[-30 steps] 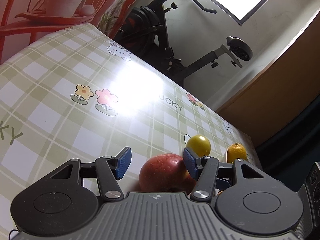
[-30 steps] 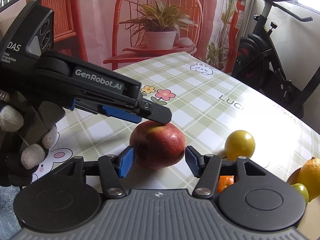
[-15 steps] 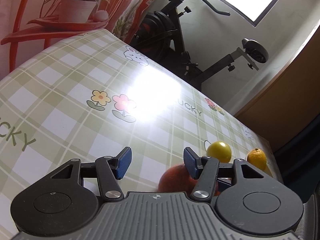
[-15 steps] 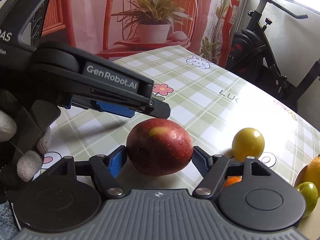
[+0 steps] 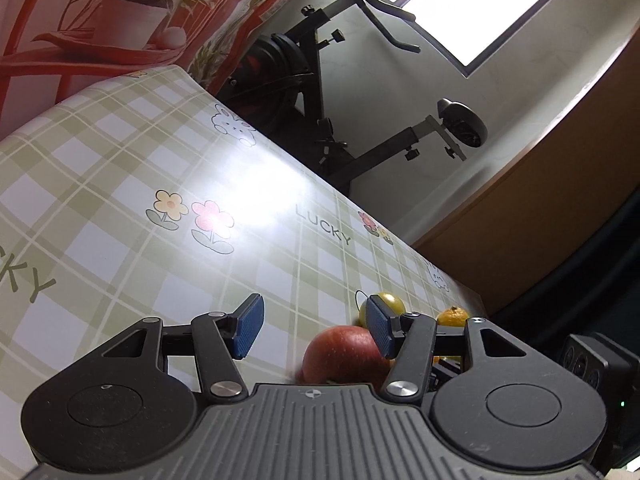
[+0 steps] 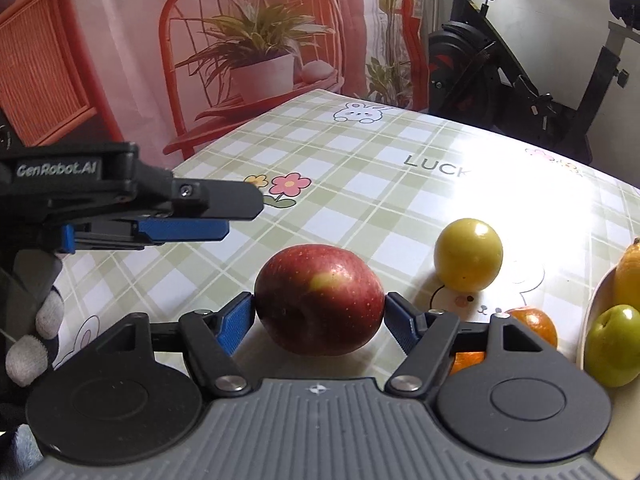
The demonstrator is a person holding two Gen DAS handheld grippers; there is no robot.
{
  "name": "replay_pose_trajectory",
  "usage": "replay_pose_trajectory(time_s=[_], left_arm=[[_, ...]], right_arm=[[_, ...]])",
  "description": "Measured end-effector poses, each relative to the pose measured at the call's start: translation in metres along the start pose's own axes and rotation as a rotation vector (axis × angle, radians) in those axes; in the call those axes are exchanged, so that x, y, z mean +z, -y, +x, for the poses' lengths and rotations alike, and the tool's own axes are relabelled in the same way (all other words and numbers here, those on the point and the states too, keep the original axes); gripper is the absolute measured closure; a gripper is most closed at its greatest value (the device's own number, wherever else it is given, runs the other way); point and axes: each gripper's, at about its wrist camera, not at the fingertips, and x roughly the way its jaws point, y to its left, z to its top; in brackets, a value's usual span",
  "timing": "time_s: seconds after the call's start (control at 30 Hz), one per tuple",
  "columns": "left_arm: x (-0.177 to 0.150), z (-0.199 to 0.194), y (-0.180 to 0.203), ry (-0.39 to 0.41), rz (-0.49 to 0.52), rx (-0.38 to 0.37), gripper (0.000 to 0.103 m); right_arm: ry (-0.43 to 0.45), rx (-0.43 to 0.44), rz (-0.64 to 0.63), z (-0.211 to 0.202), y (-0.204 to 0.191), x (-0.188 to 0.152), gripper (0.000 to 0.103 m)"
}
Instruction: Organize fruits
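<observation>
A red apple (image 6: 318, 304) sits between the blue pads of my right gripper (image 6: 318, 326), which is shut on it with both pads touching its sides, low at the checked tablecloth (image 6: 360, 184). My left gripper (image 5: 314, 326) is open with nothing between its fingers. In the right wrist view the left gripper (image 6: 188, 216) hovers to the left of the apple, apart from it. In the left wrist view the apple (image 5: 344, 354) shows behind the right finger. A yellow round fruit (image 6: 468, 254) lies on the cloth to the apple's right.
A small orange (image 6: 532, 328) lies behind my right finger. A white plate (image 6: 590, 320) at the right edge holds a green fruit (image 6: 614, 344) and an orange-yellow one (image 6: 628, 276). A gloved hand (image 6: 36, 336) holds the left gripper. An exercise bike (image 6: 500, 64) stands beyond the table.
My left gripper has drawn back and up, away from the apple. My right gripper has moved in around the apple and its pads now press on both sides.
</observation>
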Motion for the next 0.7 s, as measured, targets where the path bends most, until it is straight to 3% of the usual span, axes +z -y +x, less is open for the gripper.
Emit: replay_pose_trajectory(time_s=[0.13,0.4,0.7], left_arm=[[-0.003,0.007,0.003,-0.016,0.008,0.000,0.045],[-0.009,0.029,0.019,-0.090,0.061,-0.043,0.042],[-0.013,0.047,0.022,-0.119,0.077,-0.024,0.037]], right_arm=[[0.011,-0.011,0.038,-0.003,0.009,0.002,0.030],[0.027,-0.029,-0.006,-0.006,0.005,0.000,0.030],[0.052,-0.092,-0.158,-0.010,-0.015,-0.009,0.031]])
